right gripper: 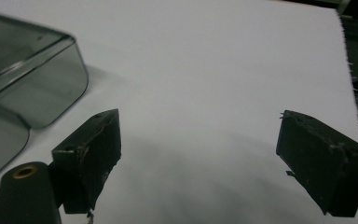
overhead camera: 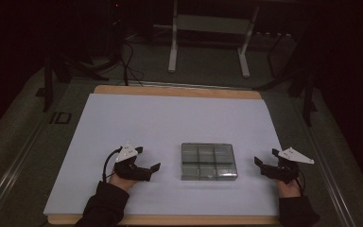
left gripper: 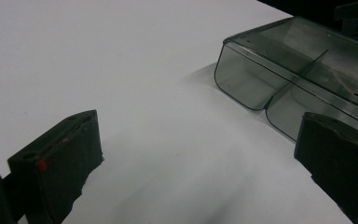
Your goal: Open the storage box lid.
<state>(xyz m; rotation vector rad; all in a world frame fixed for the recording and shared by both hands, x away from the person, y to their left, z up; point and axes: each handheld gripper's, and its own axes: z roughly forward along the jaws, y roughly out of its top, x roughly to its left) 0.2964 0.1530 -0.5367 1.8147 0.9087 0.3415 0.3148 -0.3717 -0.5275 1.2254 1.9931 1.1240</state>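
I sit at a table covered by a white sheet (overhead camera: 170, 123), a two-jaw gripper in each hand. A clear, smoky-grey plastic compartment box (overhead camera: 209, 161) lies flat on the sheet in front of me, between my hands and a little toward the near edge. Its lid looks closed, and thin walls divide it into small cells that appear empty.

My left gripper (overhead camera: 152, 169) rests low on the sheet to the box's left, apart from it, jaws wide open and holding nothing. Looking along those jaws in the left gripper view, the box (left gripper: 298, 79) lies ahead and to the right, with one rounded corner nearest me.

My right gripper (overhead camera: 261, 165) mirrors this on the box's right, also spread open and empty. In the right gripper view, a corner of the box (right gripper: 32, 79) sits at the left, just beyond my jaw.

I judge this flanking stance is a ready position: both tools open and aimed inward so I can steady the box from one side and work its lid from the other.
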